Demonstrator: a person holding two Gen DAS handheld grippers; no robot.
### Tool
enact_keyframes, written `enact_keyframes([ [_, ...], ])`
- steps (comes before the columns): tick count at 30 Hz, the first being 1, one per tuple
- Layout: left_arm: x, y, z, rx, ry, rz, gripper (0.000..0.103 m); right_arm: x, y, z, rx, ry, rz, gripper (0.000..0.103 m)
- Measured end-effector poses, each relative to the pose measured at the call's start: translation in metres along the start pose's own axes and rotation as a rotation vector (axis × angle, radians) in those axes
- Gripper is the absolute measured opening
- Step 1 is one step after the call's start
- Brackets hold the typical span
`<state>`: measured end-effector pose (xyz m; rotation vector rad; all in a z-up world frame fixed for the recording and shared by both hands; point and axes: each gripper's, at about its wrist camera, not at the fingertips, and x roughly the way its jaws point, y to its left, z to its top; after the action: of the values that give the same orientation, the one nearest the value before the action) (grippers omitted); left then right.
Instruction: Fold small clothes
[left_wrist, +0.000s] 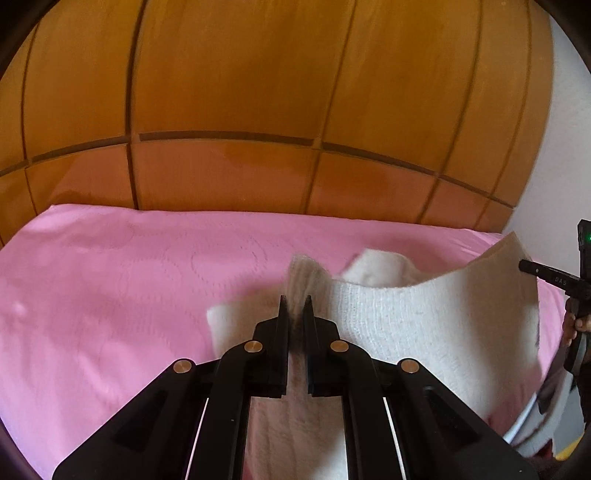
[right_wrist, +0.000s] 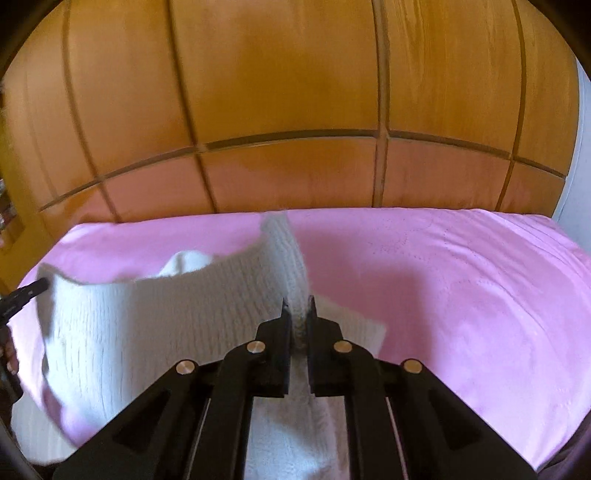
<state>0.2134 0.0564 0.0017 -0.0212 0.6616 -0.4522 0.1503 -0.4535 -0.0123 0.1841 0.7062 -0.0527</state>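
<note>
We are holding the cream knitted garment (left_wrist: 406, 317) stretched crosswise above the pink bedspread (left_wrist: 110, 280), its upper edge sagging midway, ribbed and fuzzy. Our left gripper (left_wrist: 295, 302) is clenching one corner; our right gripper (right_wrist: 298, 304) is clenching the other.

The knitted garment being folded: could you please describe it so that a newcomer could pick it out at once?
Find the pink bedspread in front of the orange wooden panelling. On it is the cream knitted garment, its near edge lifted between the left gripper and right gripper, both shut on it. It is the only pale, ribbed fabric there.
</note>
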Motion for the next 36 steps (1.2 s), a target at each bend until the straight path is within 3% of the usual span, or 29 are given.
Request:
enact_keyframes([
  [6, 0.074, 0.013, 0.028, -0.013, 0.052, 0.061, 0.005, 0.073, -0.005, 0.012, -0.008, 0.066, -0.146, 0.006],
  [10, 0.119, 0.032, 0.027, -0.104, 0.124, 0.074, 0.005, 0.124, -0.025, -0.004, 0.030, 0.178, -0.207, 0.006],
  [12, 0.137, 0.039, 0.021, -0.124, 0.182, 0.073, 0.005, 0.133, -0.028, -0.011, 0.036, 0.202, -0.216, 0.006],
  [14, 0.144, 0.042, 0.014, -0.121, 0.211, 0.126, 0.007, 0.132, -0.029, -0.012, 0.043, 0.200, -0.216, 0.008],
  [15, 0.142, 0.045, 0.013, -0.131, 0.209, 0.121, 0.007, 0.129, -0.029, -0.011, 0.045, 0.196, -0.214, 0.010],
  [17, 0.127, 0.052, 0.012, -0.164, 0.186, 0.122, 0.009, 0.117, -0.028, -0.007, 0.042, 0.157, -0.212, 0.030],
  [19, 0.112, 0.059, 0.010, -0.177, 0.167, 0.134, 0.024, 0.099, -0.020, -0.005, 0.025, 0.104, -0.201, 0.045],
  [20, 0.097, 0.064, 0.007, -0.195, 0.147, 0.118, 0.037, 0.084, -0.013, -0.005, 0.016, 0.076, -0.177, 0.051],
  [21, 0.085, 0.065, 0.004, -0.205, 0.129, 0.101, 0.046, 0.074, -0.007, -0.006, 0.013, 0.063, -0.150, 0.052],
  [22, 0.071, 0.067, -0.001, -0.213, 0.109, 0.087, 0.048, 0.060, 0.004, -0.011, 0.007, 0.053, -0.095, 0.054],
  [30, -0.015, 0.050, -0.070, -0.212, 0.103, 0.012, 0.049, -0.010, 0.120, -0.078, -0.185, 0.067, 0.238, 0.065],
  [34, -0.033, 0.025, -0.098, -0.146, 0.108, 0.043, 0.050, -0.013, 0.155, -0.113, -0.261, 0.103, 0.266, 0.065],
  [36, -0.024, 0.021, -0.109, -0.117, 0.145, 0.131, 0.051, 0.000, 0.162, -0.136, -0.343, 0.134, 0.174, 0.066],
])
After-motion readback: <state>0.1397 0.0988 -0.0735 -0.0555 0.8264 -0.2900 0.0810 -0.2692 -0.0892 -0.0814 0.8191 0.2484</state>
